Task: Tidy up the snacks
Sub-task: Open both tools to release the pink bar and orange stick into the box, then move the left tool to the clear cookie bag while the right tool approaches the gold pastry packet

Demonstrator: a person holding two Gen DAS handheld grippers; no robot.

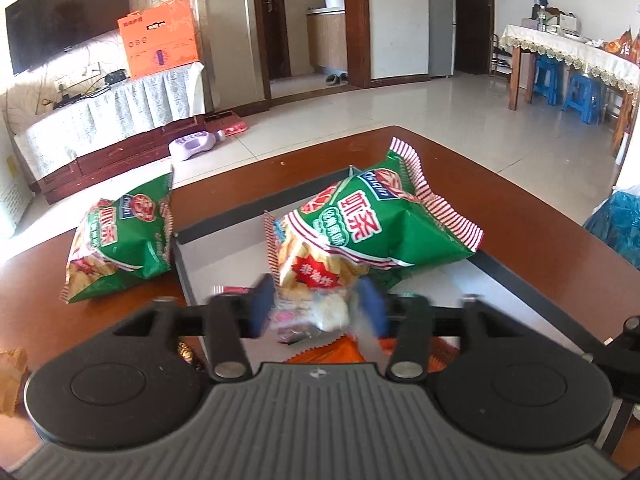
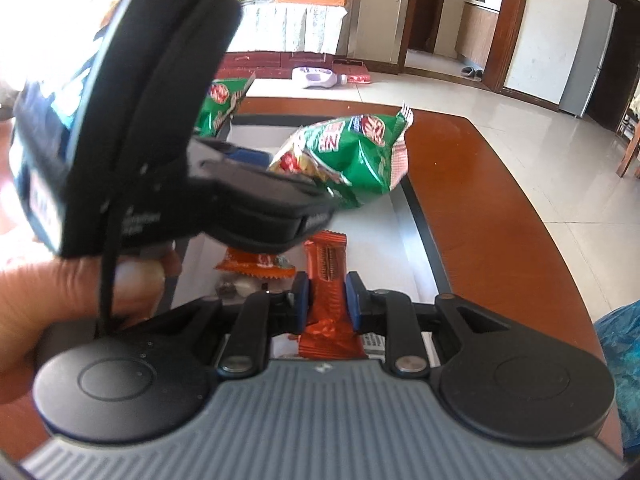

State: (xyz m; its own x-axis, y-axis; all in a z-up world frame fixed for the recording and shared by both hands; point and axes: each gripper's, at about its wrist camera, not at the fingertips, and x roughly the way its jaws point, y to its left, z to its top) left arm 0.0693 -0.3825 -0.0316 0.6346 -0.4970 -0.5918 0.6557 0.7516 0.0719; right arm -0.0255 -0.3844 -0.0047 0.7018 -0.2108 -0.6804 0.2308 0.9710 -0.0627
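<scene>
Fingers of the left gripper (image 1: 318,308) are pinching the lower end of a green shrimp-chip bag (image 1: 360,228), their blue pads (image 1: 262,306) pressing the crumpled foil from both sides with only a narrow gap between them. That bag is hanging tilted above the grey tray (image 1: 532,280), its red-and-white striped seal pointing toward 1 o'clock. A second green chip bag (image 1: 120,240) is lying on the brown table (image 1: 480,168) at 9 o'clock of the held one, just beside the tray's left rim and outside it. Below the left gripper, orange wrappers (image 1: 340,354) are showing inside the tray.

In the right wrist view, the right gripper (image 2: 326,296) is closing on an orange snack bar (image 2: 326,264), its pads touching the wrapper's two long edges; the bar is lying lengthwise in the tray (image 2: 412,216), pointing toward 12 o'clock. At 9 o'clock of the bar, a smaller orange packet (image 2: 252,262) and a few small wrapped candies (image 2: 240,288) are sitting on the tray floor. The left gripper (image 2: 256,168) is filling the upper left of this view, held by the person's left hand (image 2: 52,300), with the green bag (image 2: 348,152) dangling from it over the tray's far half. The other green bag (image 2: 222,104) is peeking out behind it at 11 o'clock.
</scene>
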